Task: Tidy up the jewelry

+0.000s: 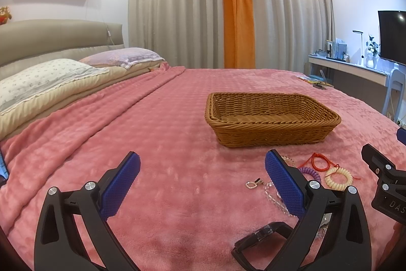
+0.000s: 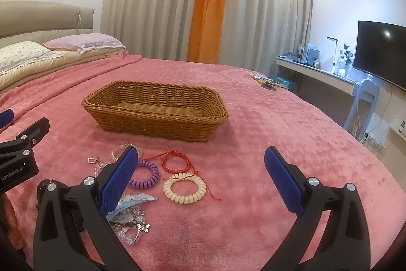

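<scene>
An empty wicker basket [image 1: 272,118] [image 2: 154,109] stands on the pink bedspread. In front of it lie jewelry pieces: a red cord bracelet [image 2: 176,161] [image 1: 319,161], a purple coil band [image 2: 146,175] [image 1: 310,173], a cream coil band [image 2: 184,188] [image 1: 338,177], a clear bead bracelet [image 2: 127,147], a small gold clasp [image 1: 252,184], clear beads [image 1: 275,197] and a pile of hair clips [image 2: 132,212]. My left gripper [image 1: 203,182] is open and empty, left of the jewelry. My right gripper [image 2: 201,182] is open and empty, above the cream band.
Pillows [image 1: 48,79] and a headboard lie far left. A black rectangular piece [image 1: 261,238] lies near my left gripper. Booklets [image 2: 265,80] lie at the bed's far right edge. A desk [image 2: 317,73], a chair and a TV [image 2: 380,50] stand right of the bed.
</scene>
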A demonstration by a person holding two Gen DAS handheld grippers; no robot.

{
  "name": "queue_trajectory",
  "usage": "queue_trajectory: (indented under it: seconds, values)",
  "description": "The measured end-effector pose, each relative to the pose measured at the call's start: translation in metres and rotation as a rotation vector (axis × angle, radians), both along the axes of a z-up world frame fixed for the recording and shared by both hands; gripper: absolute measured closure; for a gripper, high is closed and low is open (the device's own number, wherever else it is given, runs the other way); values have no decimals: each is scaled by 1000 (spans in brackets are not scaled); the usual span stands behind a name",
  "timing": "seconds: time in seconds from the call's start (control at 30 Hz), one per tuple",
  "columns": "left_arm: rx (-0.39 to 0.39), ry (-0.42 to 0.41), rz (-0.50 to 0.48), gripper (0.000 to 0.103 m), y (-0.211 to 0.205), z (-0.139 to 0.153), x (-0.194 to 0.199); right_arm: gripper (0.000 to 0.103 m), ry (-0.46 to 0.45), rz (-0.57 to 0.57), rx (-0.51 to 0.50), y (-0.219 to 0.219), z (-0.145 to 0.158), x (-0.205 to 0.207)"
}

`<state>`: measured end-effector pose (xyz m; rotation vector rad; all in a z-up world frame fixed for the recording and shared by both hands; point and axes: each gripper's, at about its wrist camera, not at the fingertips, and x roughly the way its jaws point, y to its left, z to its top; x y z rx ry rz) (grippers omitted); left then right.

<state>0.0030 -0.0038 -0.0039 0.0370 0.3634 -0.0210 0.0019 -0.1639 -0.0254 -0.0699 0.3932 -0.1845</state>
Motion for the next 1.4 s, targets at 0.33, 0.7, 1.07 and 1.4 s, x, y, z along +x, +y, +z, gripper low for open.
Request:
queue_trajectory:
  seconds: [0.33, 0.7, 1.07, 1.4]
  values:
    - [2, -3, 1, 7, 0, 0, 0, 8, -1, 0, -8, 2, 0, 0]
    - [-3, -7, 0, 7, 0, 1, 0, 8, 10, 3, -9, 2, 0, 2]
    - [-170, 97, -49, 9, 62, 22, -2, 19, 91, -3, 87, -26, 1, 12]
    - [-147, 324, -307, 28, 31, -6, -6, 52, 254, 55, 122, -53, -8, 32]
